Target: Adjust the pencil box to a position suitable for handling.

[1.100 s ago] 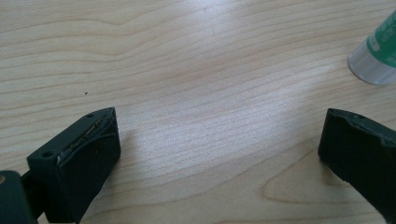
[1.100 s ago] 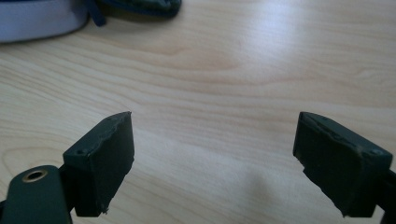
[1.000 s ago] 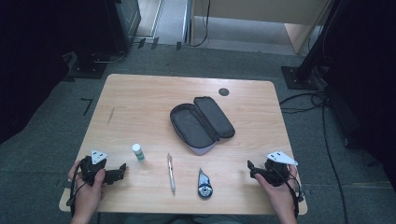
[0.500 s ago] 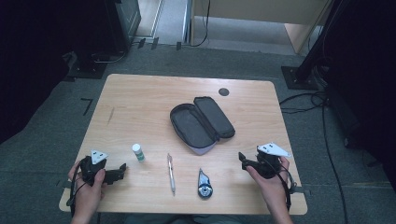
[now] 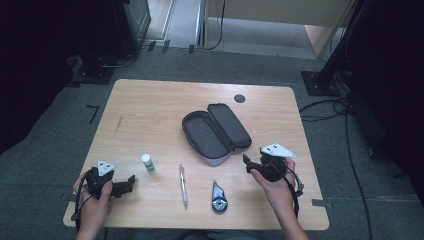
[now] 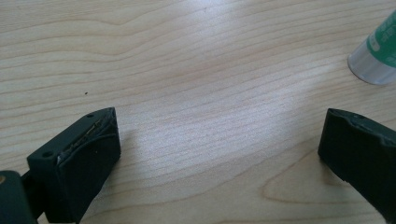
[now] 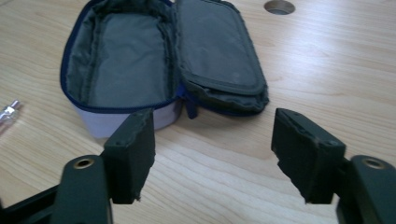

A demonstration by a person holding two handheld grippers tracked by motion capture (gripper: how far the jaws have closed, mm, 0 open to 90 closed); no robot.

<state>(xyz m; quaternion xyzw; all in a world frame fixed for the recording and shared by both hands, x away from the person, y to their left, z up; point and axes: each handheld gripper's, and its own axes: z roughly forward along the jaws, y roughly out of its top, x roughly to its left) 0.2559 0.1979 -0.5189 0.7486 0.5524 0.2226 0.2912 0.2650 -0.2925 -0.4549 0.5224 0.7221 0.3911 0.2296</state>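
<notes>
Pencil case (image 5: 216,132) lies unzipped before the wide-spread right gripper (image 5: 246,165).

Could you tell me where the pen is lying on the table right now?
In the high view the pen lies near the table's front edge, between the small white bottle on its left and the correction tape on its right.

Green-labelled bottle (image 6: 376,58) cut off at edge; pen (image 7: 8,112) perhaps too.
</notes>
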